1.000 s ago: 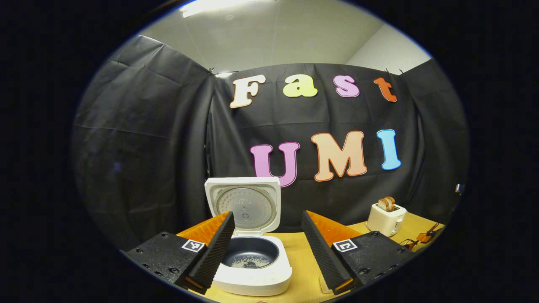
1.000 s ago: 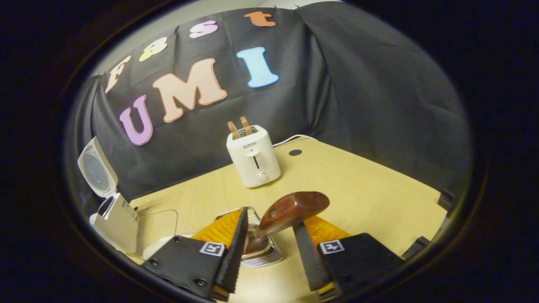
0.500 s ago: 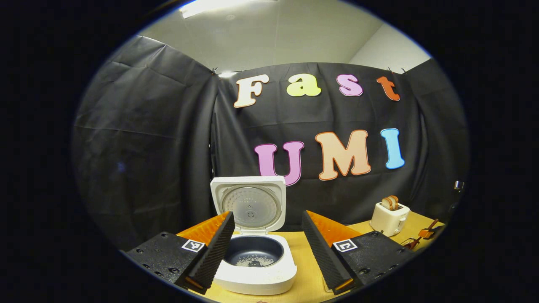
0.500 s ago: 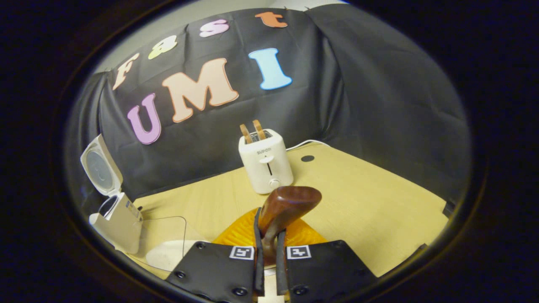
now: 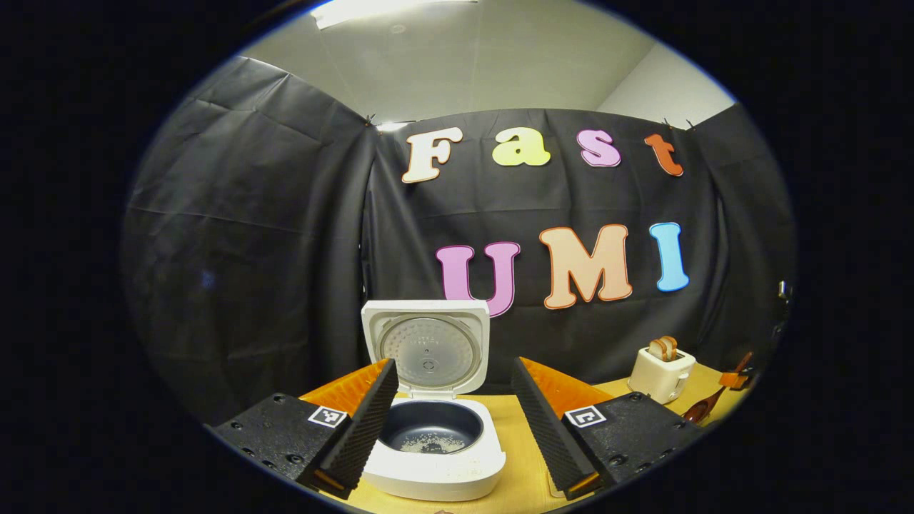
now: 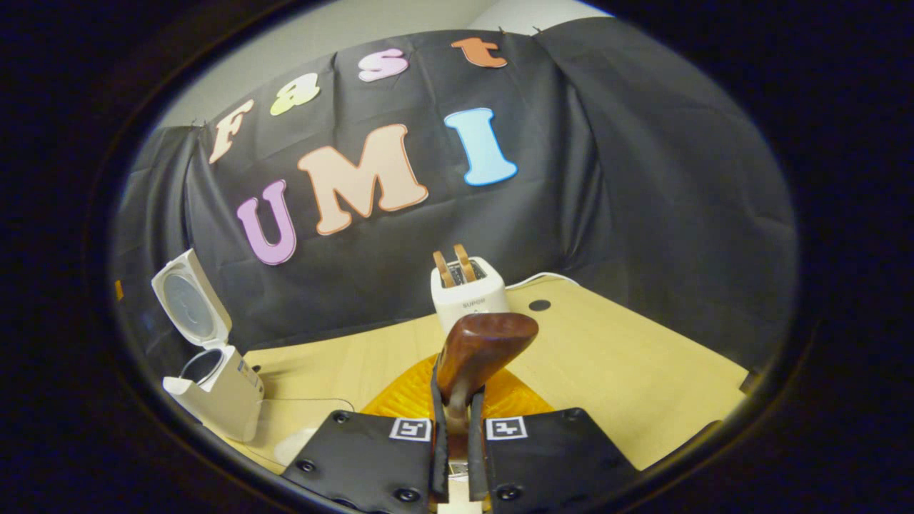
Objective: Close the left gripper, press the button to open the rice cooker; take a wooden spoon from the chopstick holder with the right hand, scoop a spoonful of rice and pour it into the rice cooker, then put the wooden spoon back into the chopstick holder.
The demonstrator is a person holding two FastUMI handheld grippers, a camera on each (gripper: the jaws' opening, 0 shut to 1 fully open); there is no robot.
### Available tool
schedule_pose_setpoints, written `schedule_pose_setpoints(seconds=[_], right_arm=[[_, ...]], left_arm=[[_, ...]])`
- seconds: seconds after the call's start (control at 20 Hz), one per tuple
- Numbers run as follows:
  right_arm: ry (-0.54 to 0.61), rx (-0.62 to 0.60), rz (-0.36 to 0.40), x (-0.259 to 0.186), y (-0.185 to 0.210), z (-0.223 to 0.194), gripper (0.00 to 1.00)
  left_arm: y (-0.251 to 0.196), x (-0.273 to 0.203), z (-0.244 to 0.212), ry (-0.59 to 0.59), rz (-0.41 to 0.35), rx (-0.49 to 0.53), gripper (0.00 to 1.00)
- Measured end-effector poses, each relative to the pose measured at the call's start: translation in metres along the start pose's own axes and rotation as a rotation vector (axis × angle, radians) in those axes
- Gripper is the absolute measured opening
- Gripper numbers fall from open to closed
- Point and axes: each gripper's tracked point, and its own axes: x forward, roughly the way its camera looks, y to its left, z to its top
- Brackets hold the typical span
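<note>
The white rice cooker point(image 5: 435, 471) stands open, lid point(image 5: 425, 350) upright, a little rice on the bottom of its dark pot point(image 5: 428, 434). My left gripper point(image 5: 453, 371) hangs open in front of it, holding nothing. My right gripper point(image 6: 457, 378) is shut on the dark wooden spoon point(image 6: 485, 346), whose rounded handle end sticks up past the fingers. In the left gripper view the wooden spoon point(image 5: 702, 408) hangs at the far right beside the toaster. The rice cooker point(image 6: 214, 378) sits at the left of the right gripper view. The chopstick holder is hidden below the right gripper.
A white toaster point(image 6: 468, 294) with two slices of bread stands at the back of the yellow table point(image 6: 628, 364); it is the toaster point(image 5: 664, 373) at the right of the left gripper view. A clear container point(image 6: 296, 437) holding something white lies next to the cooker.
My right gripper has shut on the spoon handle and risen with it, away from the wire holder. The left gripper has stayed open and drifted only slightly.
</note>
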Motion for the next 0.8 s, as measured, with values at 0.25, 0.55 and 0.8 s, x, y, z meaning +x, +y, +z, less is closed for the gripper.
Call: schedule_pose_setpoints(seconds=[0.25,0.55,0.8], right_arm=[[-0.051,-0.002,0.077,-0.01,0.038,0.03,0.12],[-0.066,-0.02,0.207,-0.022,0.1,0.035,0.13],[-0.015,-0.06,0.293,-0.023,0.146,0.006,0.14]], left_arm=[[0.0,0.002,-0.003,-0.001,-0.01,-0.023,0.94],[0.015,-0.002,-0.003,-0.002,-0.001,-0.036,0.94],[0.03,-0.006,-0.003,0.0,0.012,-0.023,0.94]])
